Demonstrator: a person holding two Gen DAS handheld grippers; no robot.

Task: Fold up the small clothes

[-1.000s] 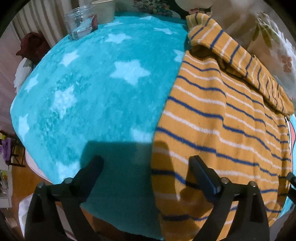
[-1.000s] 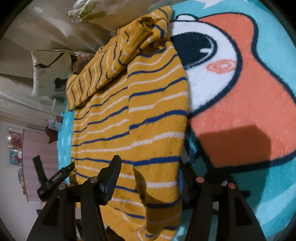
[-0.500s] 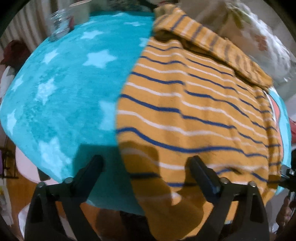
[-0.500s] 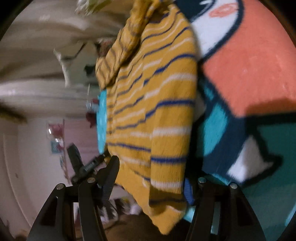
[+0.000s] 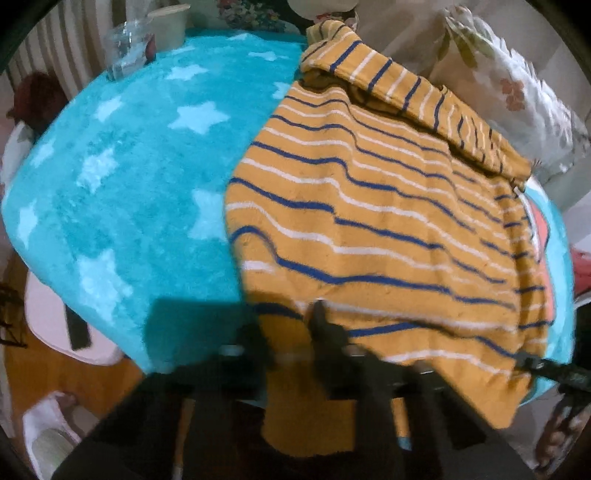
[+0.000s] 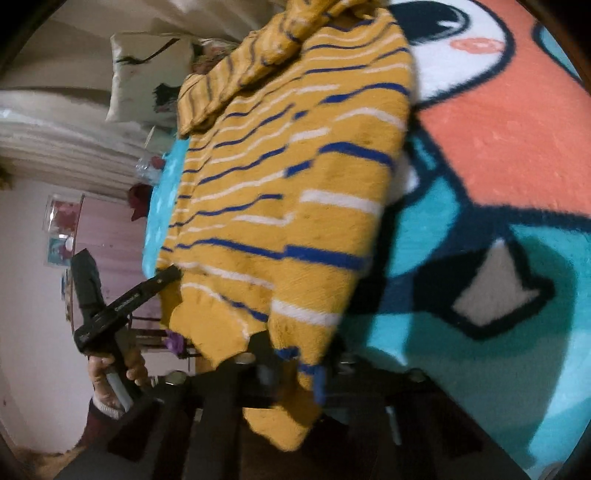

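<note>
A mustard sweater (image 5: 369,221) with blue and white stripes lies flat on a turquoise star blanket (image 5: 129,166); its sleeve is folded across the far end. My left gripper (image 5: 288,332) is at the near hem by the sweater's left corner. Its jaws are closing, the hem pinched between them. My right gripper (image 6: 297,354) holds the hem's other corner, jaws closing with the cloth between them, and the sweater (image 6: 295,166) stretches away from it. In the right wrist view, the left gripper (image 6: 125,299) shows at the far corner, held by a hand (image 6: 110,369).
A glass jar (image 5: 127,48) and a beige tub (image 5: 168,24) stand at the blanket's far left. Floral pillows (image 5: 517,85) lie behind the sweater. The blanket's cartoon print (image 6: 498,147) spreads to the right. Wooden floor (image 5: 44,369) shows below the bed's near edge.
Both grippers' fingers went from wide apart to nearly together on the sweater's near hem. The left gripper slid right from the blanket onto the sweater's edge. The hem now puckers.
</note>
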